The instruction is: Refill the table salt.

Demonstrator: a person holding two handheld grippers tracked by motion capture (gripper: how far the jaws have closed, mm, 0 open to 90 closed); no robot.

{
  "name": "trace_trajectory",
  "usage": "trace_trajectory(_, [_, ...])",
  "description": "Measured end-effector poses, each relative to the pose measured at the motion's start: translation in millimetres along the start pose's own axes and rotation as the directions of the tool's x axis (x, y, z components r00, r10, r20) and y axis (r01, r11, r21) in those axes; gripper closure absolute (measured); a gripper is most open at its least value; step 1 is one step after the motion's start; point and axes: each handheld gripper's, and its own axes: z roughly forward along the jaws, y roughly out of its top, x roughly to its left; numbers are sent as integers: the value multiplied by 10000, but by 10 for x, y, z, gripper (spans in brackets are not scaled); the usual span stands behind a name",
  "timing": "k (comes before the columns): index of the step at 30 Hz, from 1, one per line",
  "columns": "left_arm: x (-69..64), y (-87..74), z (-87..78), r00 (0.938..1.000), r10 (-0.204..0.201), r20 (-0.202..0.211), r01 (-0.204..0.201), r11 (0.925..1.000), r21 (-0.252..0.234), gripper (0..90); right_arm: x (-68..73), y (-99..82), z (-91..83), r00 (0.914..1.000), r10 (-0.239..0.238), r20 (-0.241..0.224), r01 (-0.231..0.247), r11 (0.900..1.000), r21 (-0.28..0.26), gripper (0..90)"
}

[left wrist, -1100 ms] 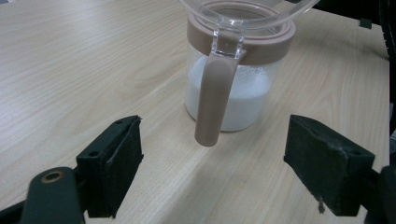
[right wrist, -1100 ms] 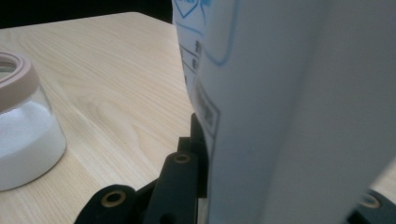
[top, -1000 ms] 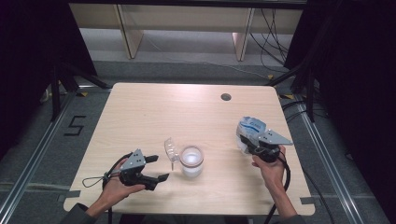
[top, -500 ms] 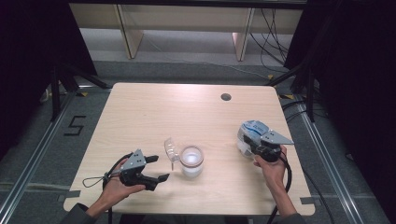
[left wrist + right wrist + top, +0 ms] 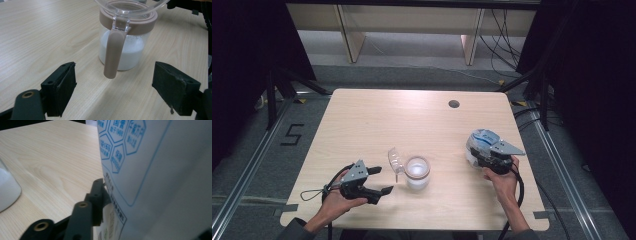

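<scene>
Low over the table [image 5: 362,125], left claw [image 5: 381,181] agape toward jar [image 5: 417,172].

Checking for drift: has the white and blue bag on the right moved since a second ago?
Yes. The bag has shifted slightly toward the table's near edge, farther from the round hole, with the right gripper.

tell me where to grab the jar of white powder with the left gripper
Probably by the brown handle. It hangs down the side of the jar that faces the left gripper, whose open jaws already stand either side of it. Come straight in level from that side and close across the handle's flat sides. The clear lid stands open, so stay below the brown collar.
</scene>
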Motion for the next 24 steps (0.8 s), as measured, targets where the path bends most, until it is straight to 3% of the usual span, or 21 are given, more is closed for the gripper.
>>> trace_trajectory(5, [6,0,-2,10000,1,-9,-1,10000,5,184,60,20,-53,9985,552,37,-552,9985,-67,475])
trace_trajectory(6, [8,1,-1,10000,20,-8,-20,10000,10,185,54,19,-58,9992,401,32,-401,9992,-43,463])
trace_trajectory(7, [9,1,-1,10000,25,-8,-25,10000,13,184,76,20,-74,9980,625,-19,-624,9980,70,464])
trace_trajectory(9, [8,2,0,10000,28,-4,-28,10000,16,184,67,16,-83,9998,208,-6,-208,9997,90,454])
trace_trajectory(14, [-7,-2,8,9998,-184,-18,184,9998,25,184,72,20,-79,9992,407,-59,-407,9991,117,379])
trace_trajectory(16, [4,2,6,10000,-10,3,10,10000,27,184,75,19,-80,9991,392,137,-394,9992,99,337])
trace_trajectory(18, [5,1,6,10000,-28,5,28,10000,31,185,72,16,-63,9987,504,-83,-502,9985,238,310])
trace_trajectory(20, [4,2,6,10000,-20,-5,20,10000,21,185,77,1,-47,9990,410,195,-414,9989,207,294])
trace_trajectory(24, [6,2,6,10000,-20,5,20,10000,39,184,80,-5,-32,9989,459,106,-460,9989,42,281])
